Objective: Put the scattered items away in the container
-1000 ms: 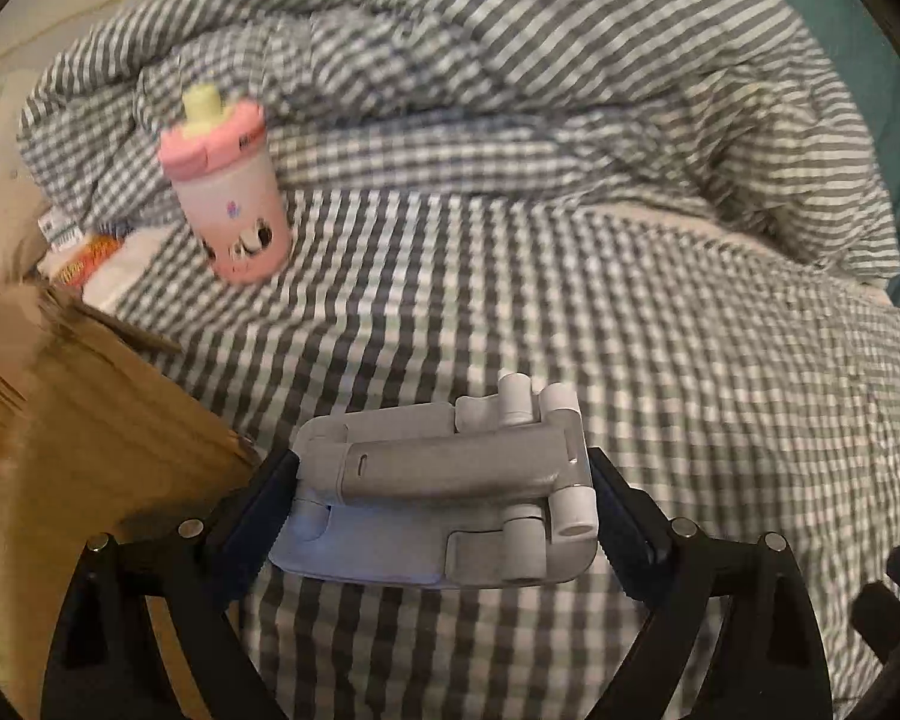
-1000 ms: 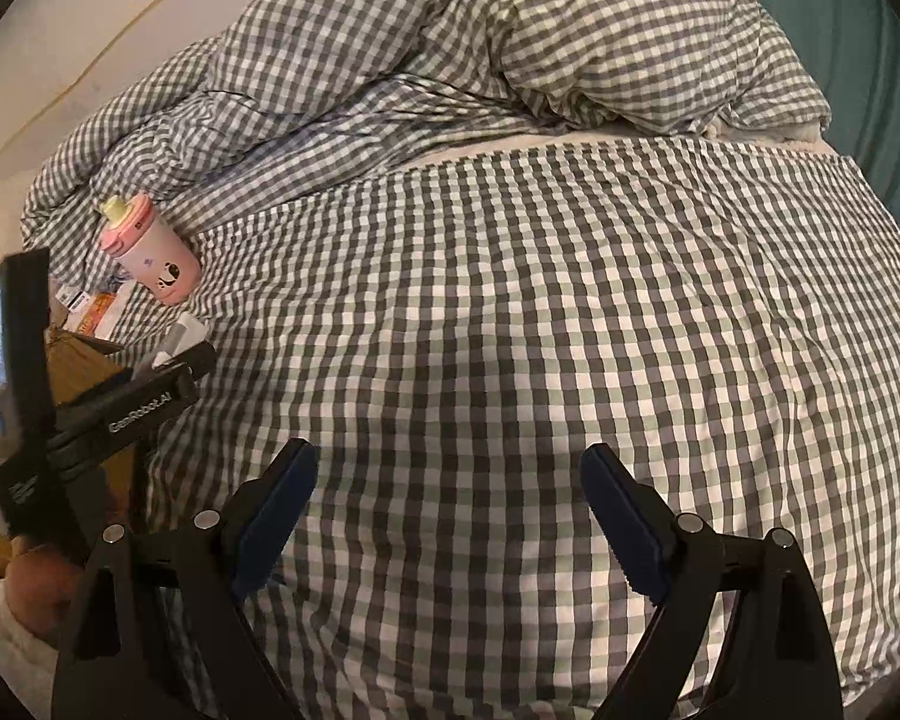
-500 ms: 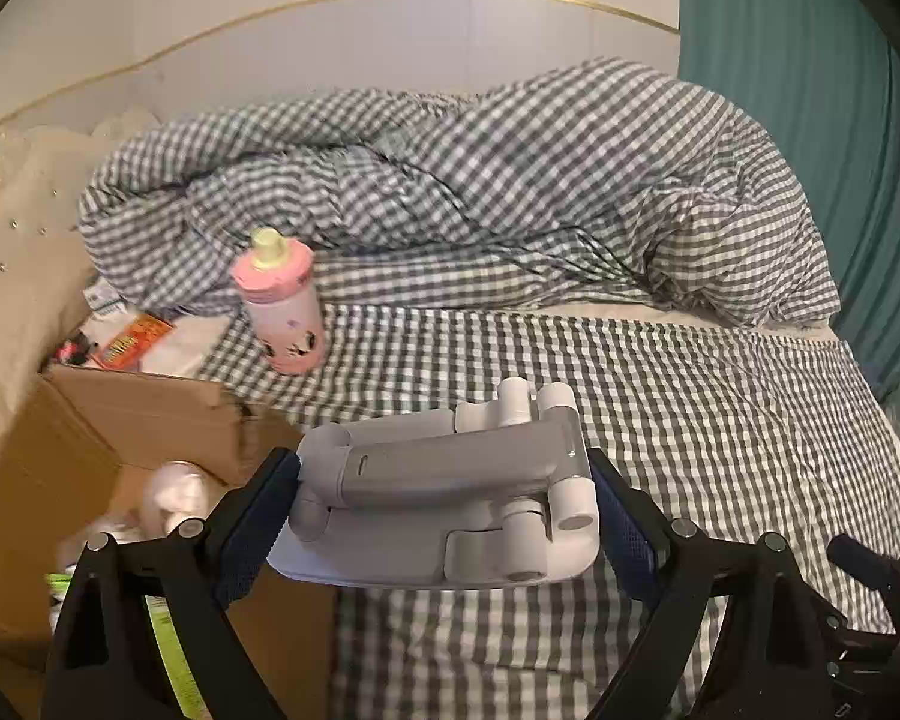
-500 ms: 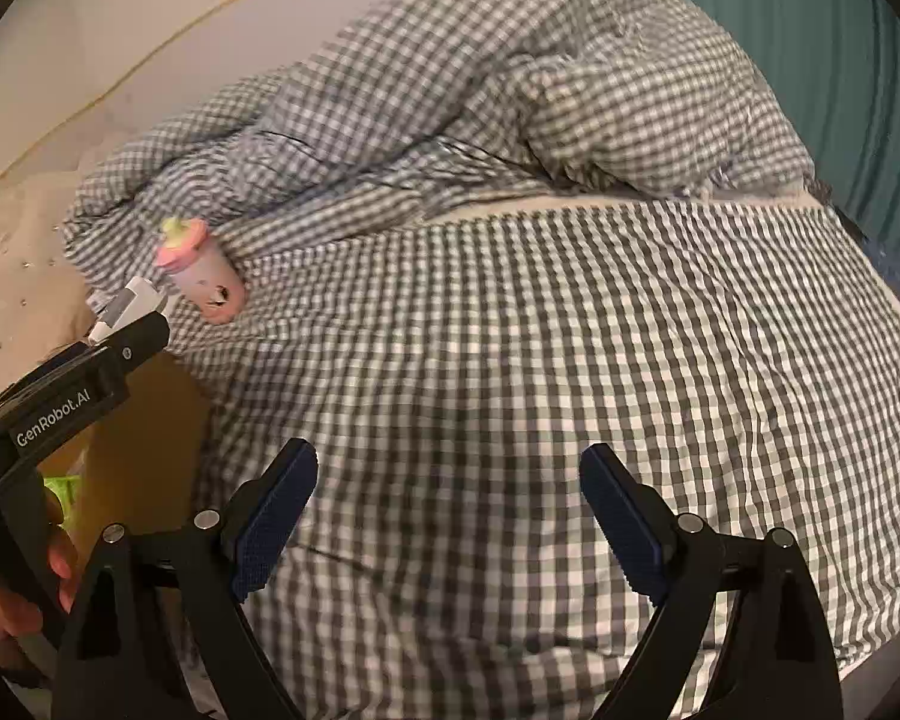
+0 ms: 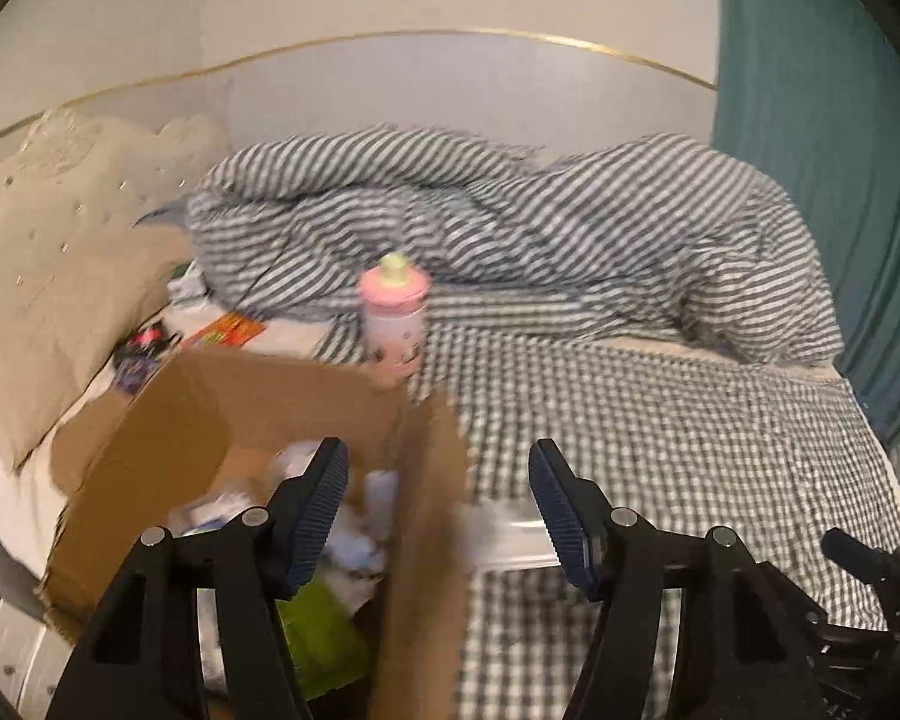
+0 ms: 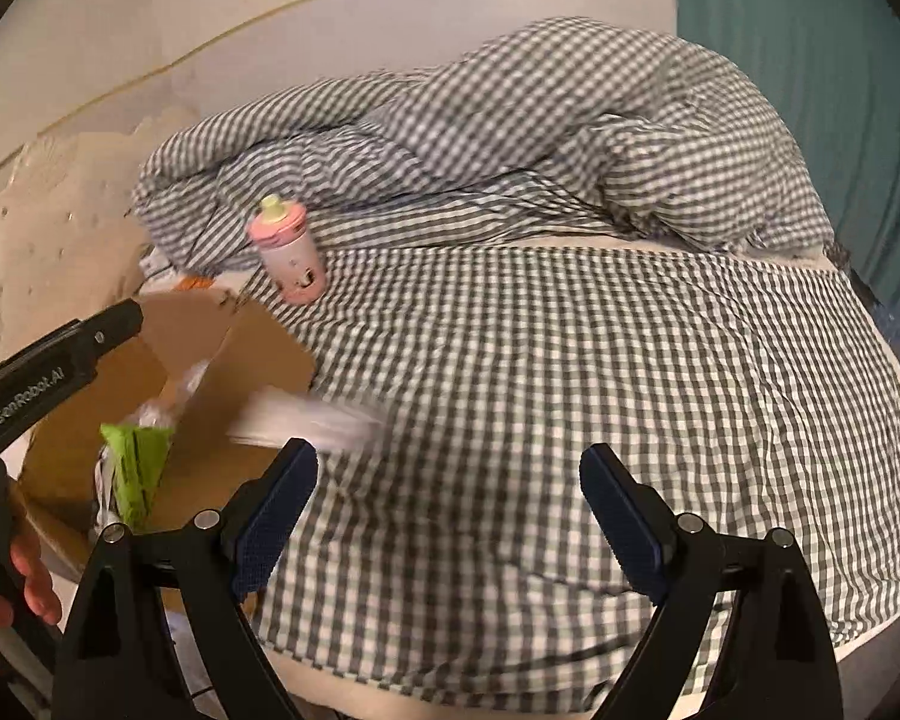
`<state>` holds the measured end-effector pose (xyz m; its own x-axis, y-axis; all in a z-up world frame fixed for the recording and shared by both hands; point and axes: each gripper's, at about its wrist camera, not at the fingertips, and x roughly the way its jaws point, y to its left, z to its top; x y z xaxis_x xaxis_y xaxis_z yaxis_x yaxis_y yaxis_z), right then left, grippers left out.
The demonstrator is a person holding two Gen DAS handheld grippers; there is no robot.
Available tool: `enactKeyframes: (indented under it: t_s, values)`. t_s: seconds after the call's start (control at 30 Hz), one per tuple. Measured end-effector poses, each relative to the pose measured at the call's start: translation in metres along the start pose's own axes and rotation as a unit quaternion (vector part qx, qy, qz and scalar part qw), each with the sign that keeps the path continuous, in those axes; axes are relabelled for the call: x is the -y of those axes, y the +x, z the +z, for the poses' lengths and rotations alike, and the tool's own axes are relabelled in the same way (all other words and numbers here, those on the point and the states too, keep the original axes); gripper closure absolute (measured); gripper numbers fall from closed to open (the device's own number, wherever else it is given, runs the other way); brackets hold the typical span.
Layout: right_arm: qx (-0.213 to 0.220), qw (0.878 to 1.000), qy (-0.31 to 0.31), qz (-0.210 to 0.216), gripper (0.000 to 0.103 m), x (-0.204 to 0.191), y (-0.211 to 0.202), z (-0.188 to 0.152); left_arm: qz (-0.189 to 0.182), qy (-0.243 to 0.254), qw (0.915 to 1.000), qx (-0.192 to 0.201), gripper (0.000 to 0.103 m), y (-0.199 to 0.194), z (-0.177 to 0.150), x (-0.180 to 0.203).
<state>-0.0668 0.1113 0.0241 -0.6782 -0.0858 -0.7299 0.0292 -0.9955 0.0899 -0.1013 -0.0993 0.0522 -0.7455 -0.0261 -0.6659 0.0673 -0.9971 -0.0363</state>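
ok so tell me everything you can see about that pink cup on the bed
The pink cup is a small child's sippy cup: a darker pink lid with a pale yellow-green spout, and a lighter pink body printed with a small dark cartoon figure. It looks like plastic, with the lid on. It stands on the checked sheet, leaning slightly, at the foot of the bunched checked duvet and just beyond the cardboard box. Neither gripper touches it.
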Motion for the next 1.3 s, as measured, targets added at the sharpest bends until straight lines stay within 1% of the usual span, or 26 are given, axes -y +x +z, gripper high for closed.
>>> enactKeyframes:
  t_s: [0.1,0.13,0.2,0.27,0.33,0.4,0.47,0.5,0.53,0.57,0.6,0.67,0.77,0.83,0.9,1.0,1.07,1.1,1.13,1.2,1.23,1.27,1.3]
  values:
    - [-0.002,1.000,-0.012,0.002,0.014,-0.015,0.000,-0.002,0.004,-0.007,0.9999,-0.015,0.036,0.000,-0.010,-0.023]
    - [-0.004,1.000,-0.015,0.000,0.014,-0.019,0.002,-0.002,0.005,-0.008,0.9998,-0.020,0.027,-0.001,-0.013,-0.028]
    - [-0.011,1.000,-0.016,0.005,0.014,-0.021,0.007,-0.003,0.002,-0.005,0.9997,-0.024,0.011,-0.002,-0.019,-0.033]
    - [-0.032,0.999,-0.014,0.015,0.013,-0.020,0.018,-0.007,-0.001,0.001,0.9999,-0.014,0.007,-0.008,-0.026,-0.033]
    - [-0.062,0.998,-0.009,0.016,0.014,-0.018,0.032,-0.013,-0.003,0.009,0.9999,-0.013,0.001,-0.009,-0.031,-0.029]
    - [-0.093,0.995,-0.001,0.018,0.014,-0.015,0.049,-0.022,-0.007,0.018,0.9997,-0.013,0.001,-0.008,-0.034,-0.021]
    - [-0.115,0.993,0.004,0.028,0.015,-0.014,0.064,-0.029,-0.010,0.024,0.9996,-0.013,0.001,-0.007,-0.038,-0.011]
    - [-0.122,0.992,0.002,0.028,0.017,-0.014,0.070,-0.032,-0.011,0.031,0.9994,-0.015,0.001,-0.006,-0.039,-0.006]
    - [-0.125,0.992,-0.005,0.021,0.025,-0.015,0.075,-0.033,-0.012,0.038,0.9991,-0.017,0.001,-0.005,-0.041,-0.002]
    - [-0.127,0.992,-0.016,0.011,0.030,-0.016,0.080,-0.034,-0.012,0.047,0.9986,-0.018,0.001,-0.004,-0.043,0.002]
    - [-0.131,0.991,-0.027,0.006,0.030,-0.015,0.084,-0.035,-0.015,0.060,0.9979,-0.019,0.001,-0.004,-0.046,0.010]
    - [-0.138,0.990,-0.028,0.010,0.030,-0.008,0.090,-0.035,-0.031,0.085,0.9957,-0.019,0.001,-0.004,-0.050,0.022]
    - [-0.135,0.991,-0.003,0.000,0.030,0.017,0.089,-0.031,-0.043,0.132,0.9902,-0.014,0.001,0.002,-0.060,0.047]
    - [-0.131,0.991,0.004,-0.014,0.030,0.035,0.086,-0.027,-0.056,0.172,0.9835,-0.016,0.001,0.012,-0.067,0.063]
    - [-0.124,0.992,0.016,-0.024,0.030,0.054,0.081,-0.025,-0.073,0.213,0.9740,-0.025,0.001,0.025,-0.075,0.075]
    - [-0.118,0.992,0.044,-0.015,0.030,0.078,0.075,-0.024,-0.090,0.292,0.9509,-0.049,0.001,0.048,-0.092,0.090]
    - [-0.117,0.991,0.058,-0.009,0.030,0.090,0.076,-0.023,-0.095,0.311,0.9431,-0.069,0.001,0.063,-0.099,0.098]
    - [-0.116,0.991,0.064,-0.007,0.030,0.094,0.078,-0.023,-0.102,0.311,0.9408,-0.088,0.001,0.074,-0.102,0.103]
    - [-0.116,0.991,0.068,-0.004,0.030,0.095,0.080,-0.023,-0.100,0.305,0.9415,-0.103,0.001,0.082,-0.104,0.106]
    - [-0.117,0.990,0.073,0.002,0.030,0.100,0.084,-0.023,-0.080,0.296,0.9442,-0.122,0.001,0.096,-0.108,0.113]
    - [-0.118,0.990,0.075,0.006,0.030,0.102,0.086,-0.024,-0.069,0.288,0.9454,-0.137,0.001,0.104,-0.111,0.117]
    - [-0.120,0.990,0.078,0.010,0.030,0.104,0.088,-0.024,-0.058,0.283,0.9456,-0.150,0.001,0.113,-0.115,0.122]
    - [-0.121,0.989,0.080,0.014,0.030,0.107,0.090,-0.025,-0.047,0.285,0.9447,-0.154,0.001,0.120,-0.119,0.126]
